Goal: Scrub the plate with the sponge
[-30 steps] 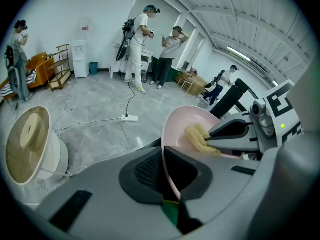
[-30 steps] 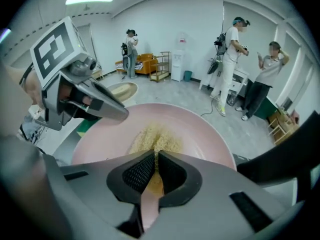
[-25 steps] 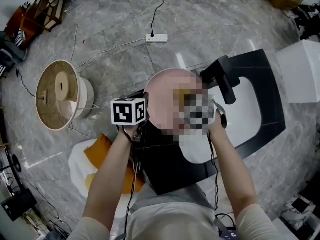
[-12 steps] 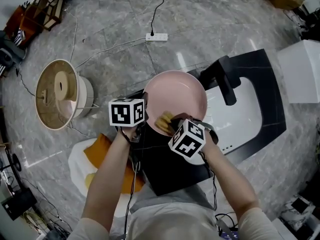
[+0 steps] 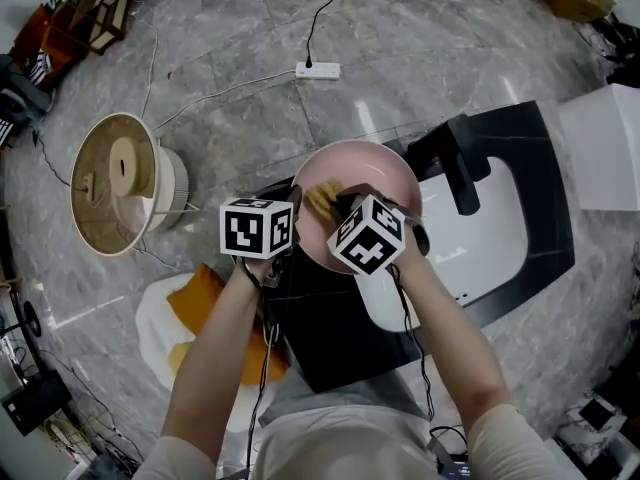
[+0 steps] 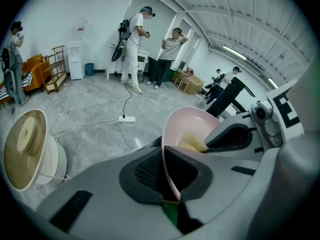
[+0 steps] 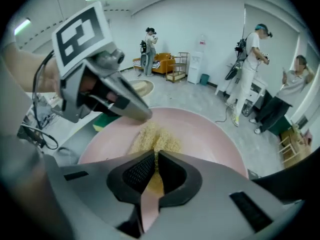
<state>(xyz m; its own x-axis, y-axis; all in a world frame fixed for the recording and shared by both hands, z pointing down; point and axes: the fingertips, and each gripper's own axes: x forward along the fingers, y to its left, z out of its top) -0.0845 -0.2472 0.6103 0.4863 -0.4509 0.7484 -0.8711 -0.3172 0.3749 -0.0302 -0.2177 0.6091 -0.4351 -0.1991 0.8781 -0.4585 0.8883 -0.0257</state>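
A pink plate (image 5: 375, 173) is held tilted above the black counter. My left gripper (image 5: 290, 230) is shut on the plate's left rim; in the left gripper view the thin rim (image 6: 167, 169) runs between its jaws. My right gripper (image 5: 335, 203) is shut on a yellow sponge (image 5: 322, 200) that presses against the plate's inner face. In the right gripper view the sponge (image 7: 155, 139) lies on the pink plate (image 7: 210, 134) just ahead of my right gripper (image 7: 156, 166). The left gripper's body (image 7: 107, 96) shows there at the plate's left edge.
A white sink basin (image 5: 480, 238) with a black faucet (image 5: 445, 158) sits in the black counter (image 5: 345, 338) to the right. A round wooden-topped stand (image 5: 120, 183) and a power strip (image 5: 318, 70) are on the grey floor. Several people stand in the far room (image 6: 150, 44).
The right gripper with the sponge has moved from the plate's right side to its lower middle, then up toward the left rim. The left gripper has kept its hold on the plate.
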